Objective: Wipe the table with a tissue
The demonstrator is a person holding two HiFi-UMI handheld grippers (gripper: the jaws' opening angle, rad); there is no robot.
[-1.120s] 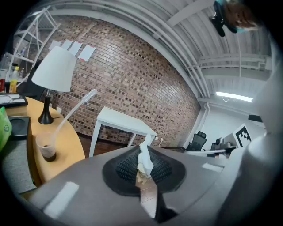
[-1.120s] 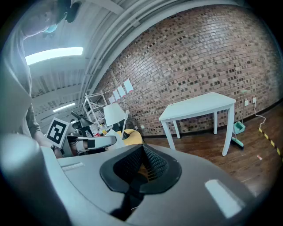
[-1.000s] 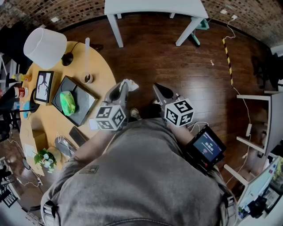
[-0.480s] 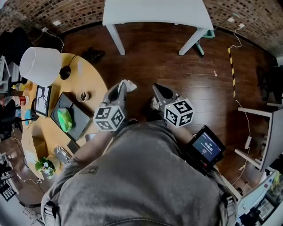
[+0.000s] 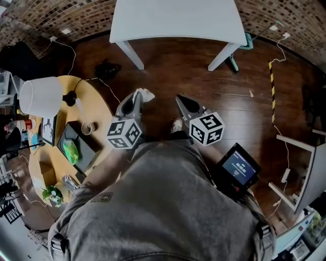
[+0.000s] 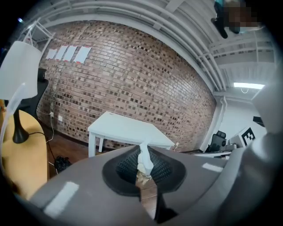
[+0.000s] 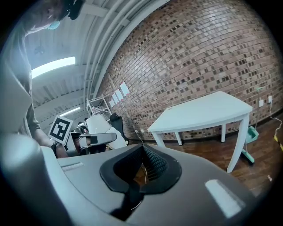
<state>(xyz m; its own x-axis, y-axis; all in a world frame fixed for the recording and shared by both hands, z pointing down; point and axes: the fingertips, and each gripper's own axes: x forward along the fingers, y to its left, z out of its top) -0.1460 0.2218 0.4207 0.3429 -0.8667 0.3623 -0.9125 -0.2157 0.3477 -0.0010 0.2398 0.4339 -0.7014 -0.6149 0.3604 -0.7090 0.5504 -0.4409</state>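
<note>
Left gripper (image 5: 136, 100): jaws pinched together on a white tissue (image 5: 145, 94) that sticks out past the tips. It is held above the wood floor (image 5: 204, 76), between the round table (image 5: 99, 109) and the white table (image 5: 175, 18). Right gripper (image 5: 182, 102): jaws closed, nothing between them.

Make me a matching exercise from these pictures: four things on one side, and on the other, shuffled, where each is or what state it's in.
1 tissue
2 right gripper
3 lamp
4 white table

A beside the brick wall
B pinched in the left gripper
C jaws together, nothing between them
D on the round wooden table

Pairs: 1-B, 2-C, 3-D, 4-A
</note>
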